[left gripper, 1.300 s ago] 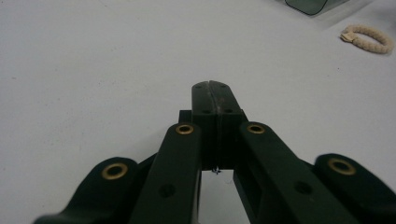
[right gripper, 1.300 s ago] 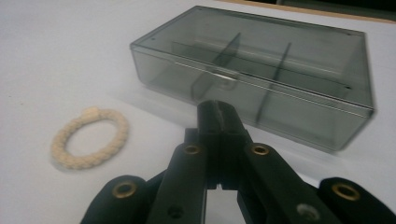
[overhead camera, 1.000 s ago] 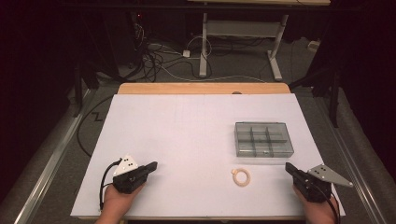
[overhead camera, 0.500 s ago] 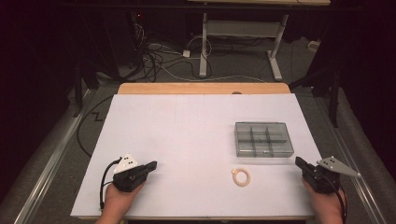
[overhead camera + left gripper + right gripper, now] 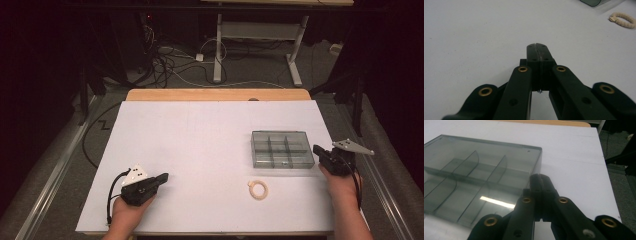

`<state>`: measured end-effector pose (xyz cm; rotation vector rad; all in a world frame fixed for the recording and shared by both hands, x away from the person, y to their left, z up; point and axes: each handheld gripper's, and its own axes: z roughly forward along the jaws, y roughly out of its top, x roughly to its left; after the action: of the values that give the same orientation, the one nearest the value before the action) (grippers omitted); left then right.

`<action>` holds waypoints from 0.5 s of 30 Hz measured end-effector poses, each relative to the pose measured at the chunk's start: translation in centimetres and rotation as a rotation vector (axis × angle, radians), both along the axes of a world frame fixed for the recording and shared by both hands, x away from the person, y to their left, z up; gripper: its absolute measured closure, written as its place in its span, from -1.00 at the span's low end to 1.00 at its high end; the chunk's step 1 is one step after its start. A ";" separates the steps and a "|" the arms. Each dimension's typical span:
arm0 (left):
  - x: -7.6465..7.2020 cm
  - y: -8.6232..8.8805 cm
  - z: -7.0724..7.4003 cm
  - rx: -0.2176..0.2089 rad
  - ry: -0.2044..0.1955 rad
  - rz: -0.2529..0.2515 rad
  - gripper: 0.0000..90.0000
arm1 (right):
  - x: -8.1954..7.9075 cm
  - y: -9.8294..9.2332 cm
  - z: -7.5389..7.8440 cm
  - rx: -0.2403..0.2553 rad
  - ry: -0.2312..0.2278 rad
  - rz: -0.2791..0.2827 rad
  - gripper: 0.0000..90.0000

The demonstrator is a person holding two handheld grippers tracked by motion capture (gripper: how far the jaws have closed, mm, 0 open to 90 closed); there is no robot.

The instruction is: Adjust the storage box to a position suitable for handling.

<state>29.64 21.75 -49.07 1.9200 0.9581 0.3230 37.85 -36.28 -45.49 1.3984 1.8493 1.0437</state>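
Observation:
A smoky grey divided box (image 5: 281,148) with several compartments lies on the white table top (image 5: 200,145), right of centre. My right gripper (image 5: 316,149) is shut and empty, its tip just beside the box's right edge. In the right gripper view the closed jaws (image 5: 539,178) point at the box's (image 5: 474,180) near corner. A small cream rope ring (image 5: 258,189) lies in front of the box. My left gripper (image 5: 163,177) rests shut and empty near the front left, pointing right; its view has the ring (image 5: 623,20) far off at the top right.
A wooden strip (image 5: 215,94) runs along the table's far edge. Beyond it stand desk legs (image 5: 218,45) and loose cables (image 5: 170,60) on the floor. A metal rail (image 5: 55,170) flanks the table on the left, and the right table edge (image 5: 606,170) drops to dark floor.
My right gripper has moved right and away from me, from the front right corner up to the right side of the box. The left gripper has stayed put.

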 end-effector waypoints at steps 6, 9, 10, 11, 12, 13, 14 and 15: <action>0.0 0.0 0.0 0.000 -0.001 0.000 0.95 | 2.2 -0.4 0.0 0.005 0.026 -0.013 1.00; 0.0 0.0 0.0 -0.002 0.001 -0.001 0.95 | 3.2 -0.6 -0.1 0.013 0.045 -0.008 1.00; 0.0 0.0 0.0 -0.003 0.002 0.000 0.95 | 3.5 -0.5 -0.2 0.011 0.046 -0.008 1.00; 0.0 0.0 0.0 -0.003 0.002 0.000 0.95 | 3.5 -0.5 -0.2 0.011 0.046 -0.008 1.00; 0.0 0.0 0.0 -0.003 0.002 0.000 0.95 | 4.0 -0.4 -0.2 0.009 0.051 -0.001 1.00; 0.0 0.0 0.0 -0.003 0.001 0.000 0.95 | 4.1 -0.3 -0.3 0.008 0.046 -0.001 1.00; 0.0 0.0 0.0 -0.003 0.001 0.000 0.95 | 4.2 -0.3 -0.4 0.017 0.047 0.000 1.00; 0.0 0.0 0.0 0.000 -0.001 0.001 0.95 | 4.4 -0.3 -0.5 0.015 0.048 0.005 1.00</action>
<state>29.62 21.74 -49.10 1.9194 0.9585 0.3240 42.20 -36.57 -45.97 1.4398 1.8836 1.0366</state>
